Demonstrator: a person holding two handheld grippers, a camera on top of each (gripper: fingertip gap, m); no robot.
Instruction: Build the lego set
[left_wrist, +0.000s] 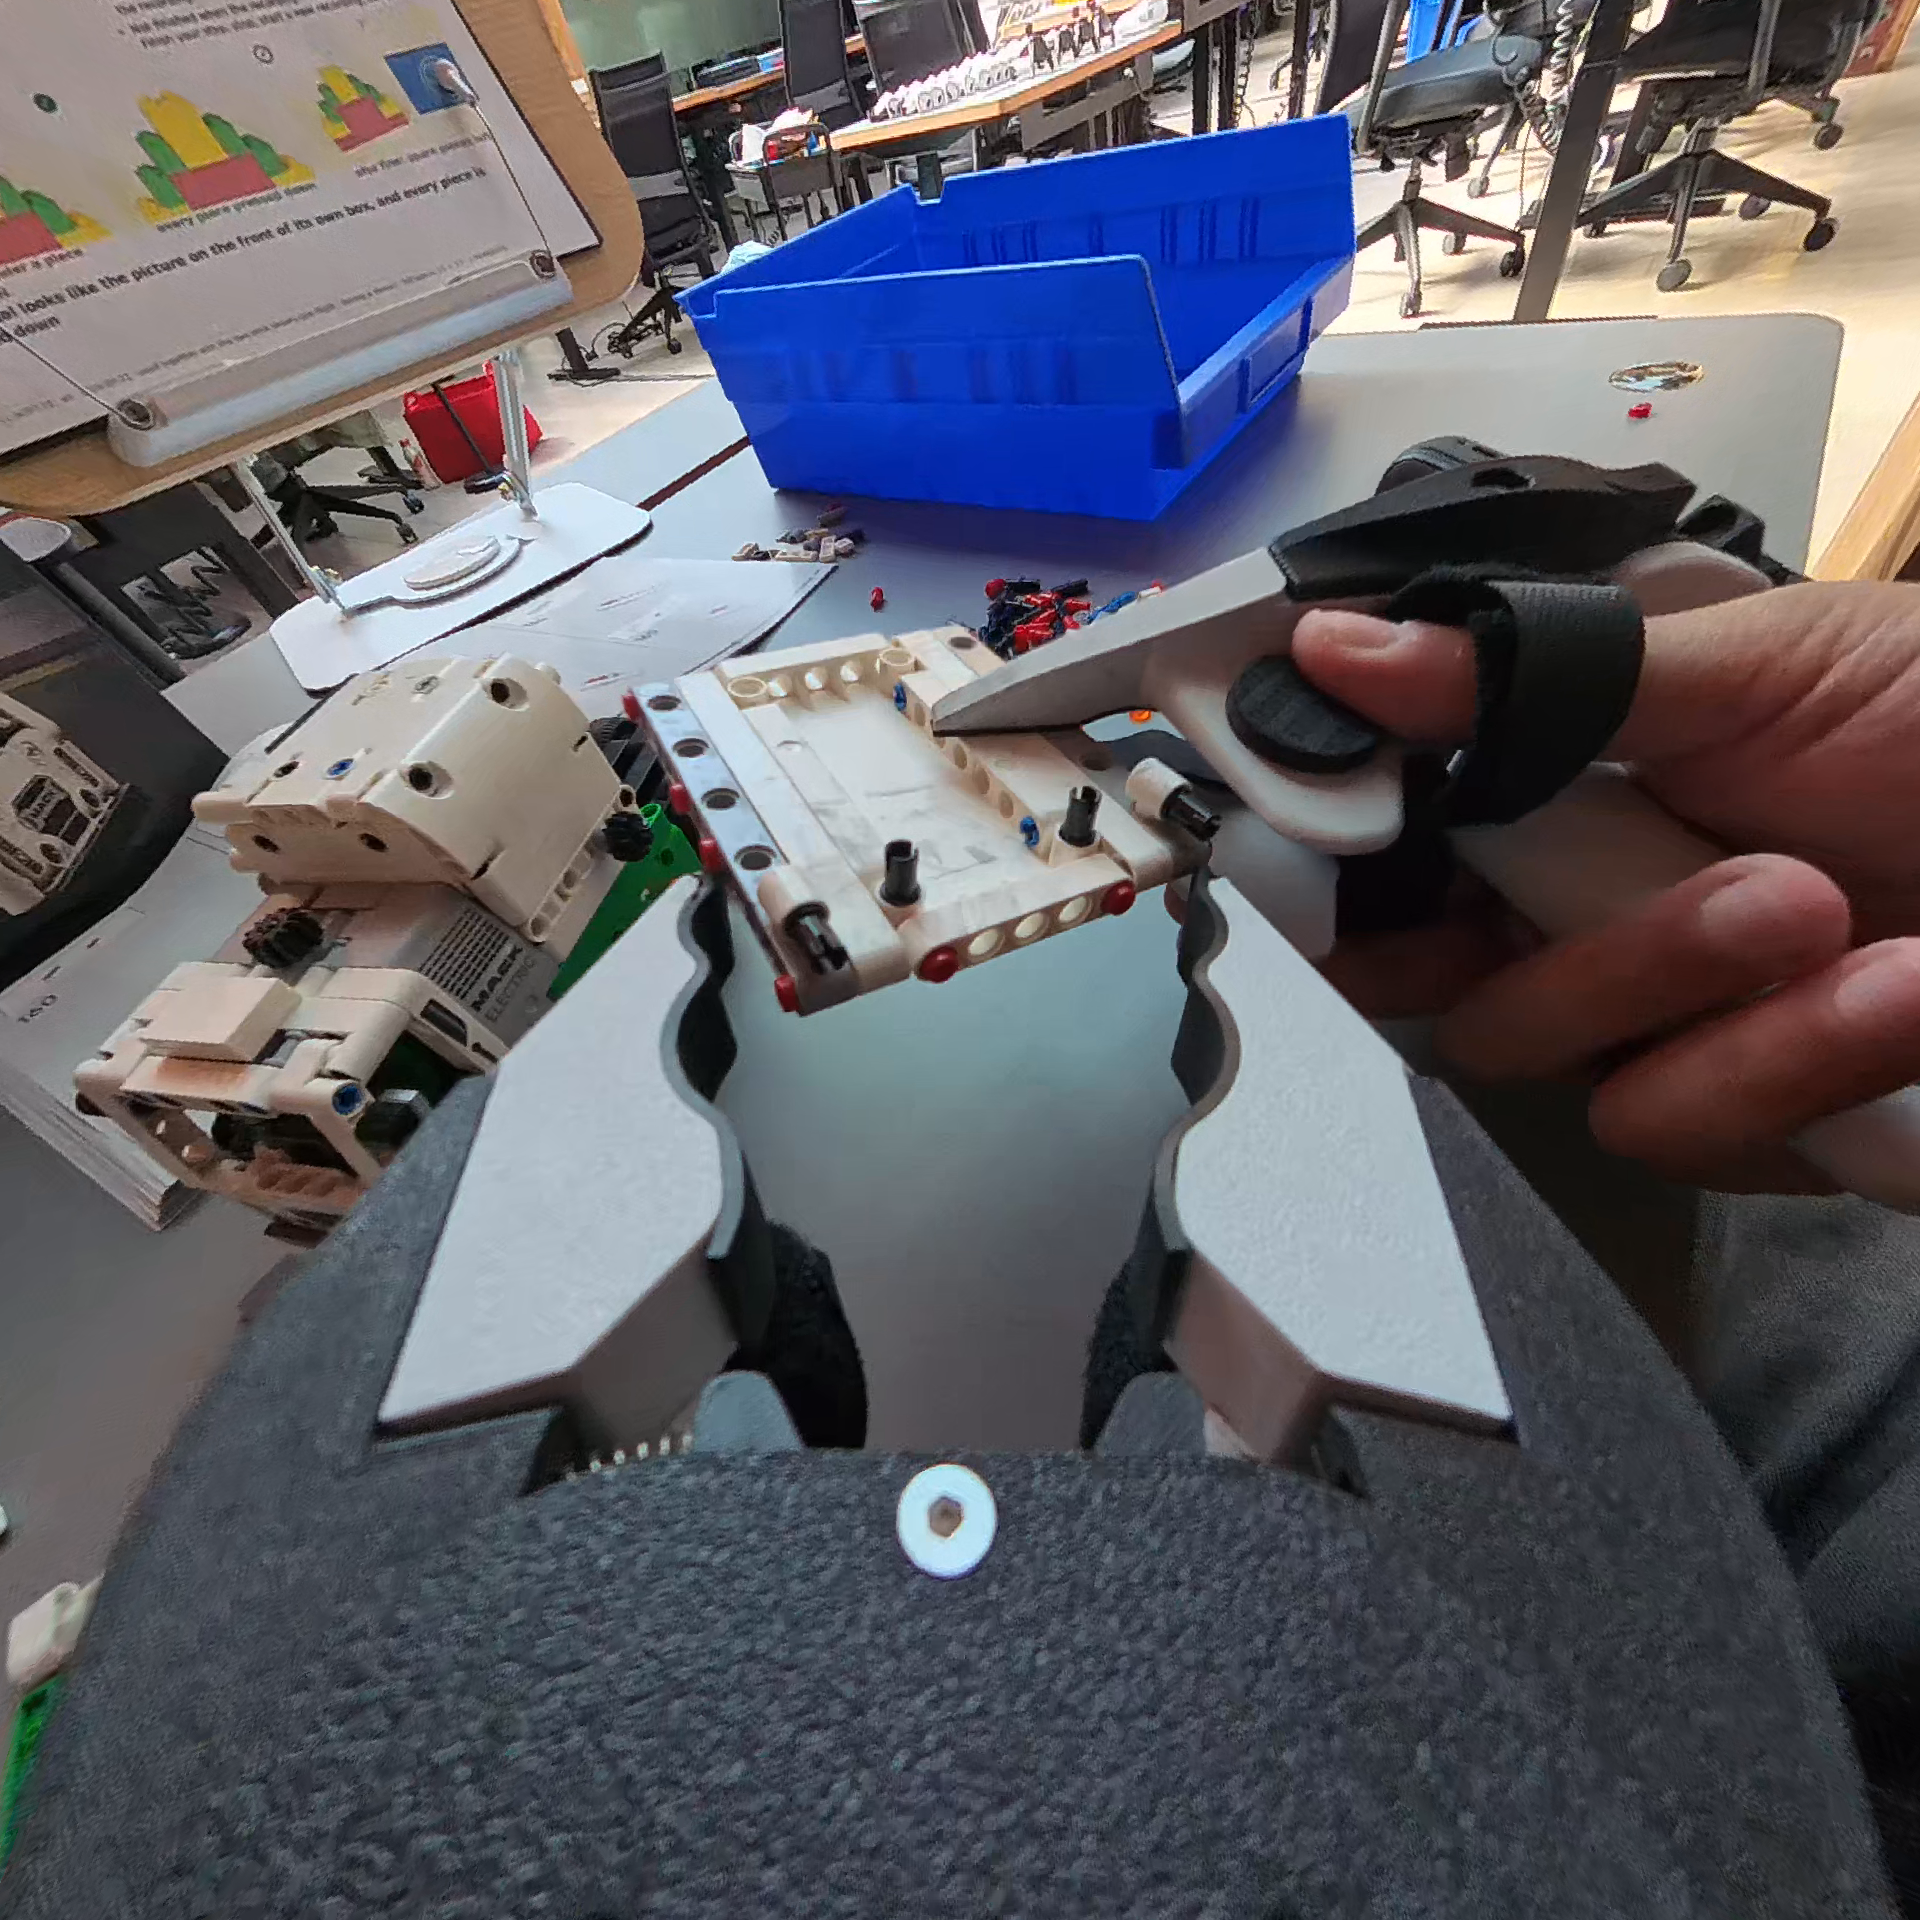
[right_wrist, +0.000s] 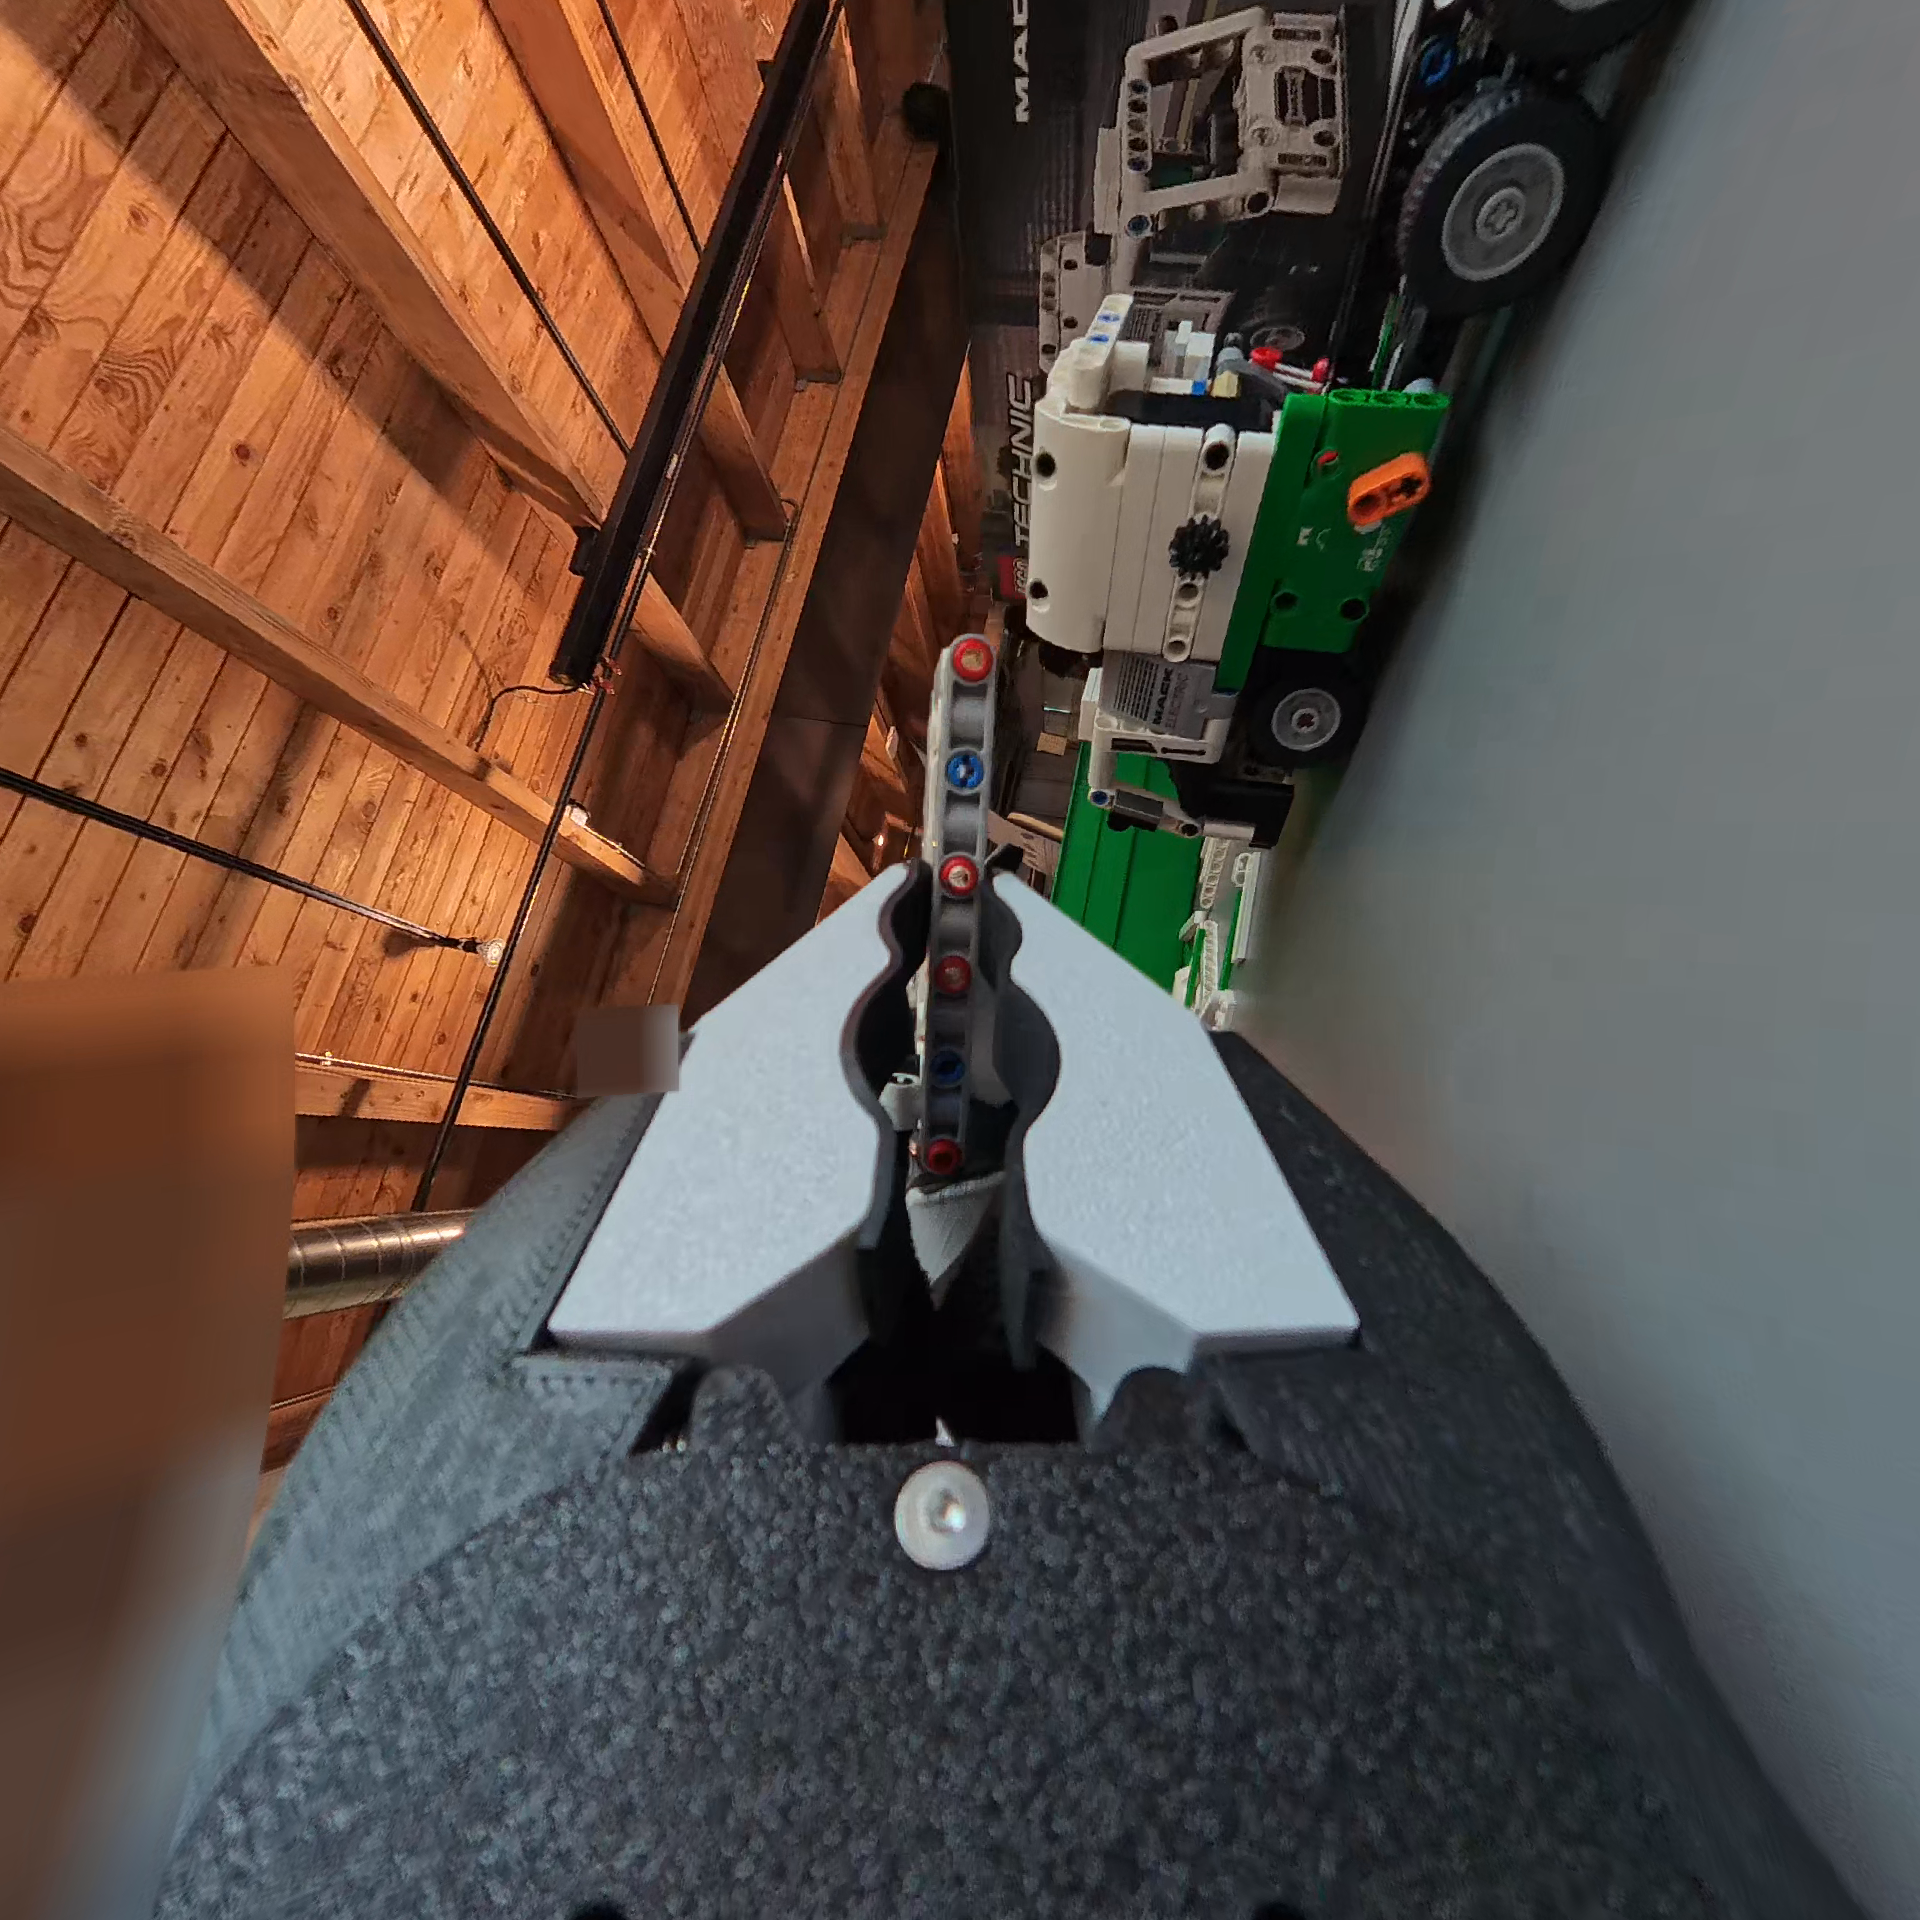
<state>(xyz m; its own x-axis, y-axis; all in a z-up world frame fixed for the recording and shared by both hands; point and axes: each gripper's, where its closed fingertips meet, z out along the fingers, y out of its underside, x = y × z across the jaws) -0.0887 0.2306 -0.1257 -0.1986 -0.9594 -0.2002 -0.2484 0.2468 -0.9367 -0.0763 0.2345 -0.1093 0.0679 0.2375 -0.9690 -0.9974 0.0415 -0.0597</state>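
Note:
A white Technic panel (left_wrist: 883, 790) with a grey side beam, red and blue pins and two upright black pins hangs above the table. My right gripper (right_wrist: 956, 883) is shut on the panel's edge beam (right_wrist: 961, 769). In the left wrist view its upper finger (left_wrist: 1101, 665) lies on top of the panel, and a hand holds it. My left gripper (left_wrist: 951, 899) is open wide, and the panel's near end sits between its fingertips. The partly built white and green truck (left_wrist: 416, 831) lies on the table to the left, and it also shows in the right wrist view (right_wrist: 1195, 540).
A blue bin (left_wrist: 987, 395) stands behind the panel. Loose red, blue and black pins (left_wrist: 1039, 608) lie in front of it. An instruction stand (left_wrist: 260, 208) rises at the back left over an open booklet (left_wrist: 644, 613). The set's box (right_wrist: 1195, 156) stands behind the truck. Only a small space, under 4 cm, lies between the two pairs of fingers.

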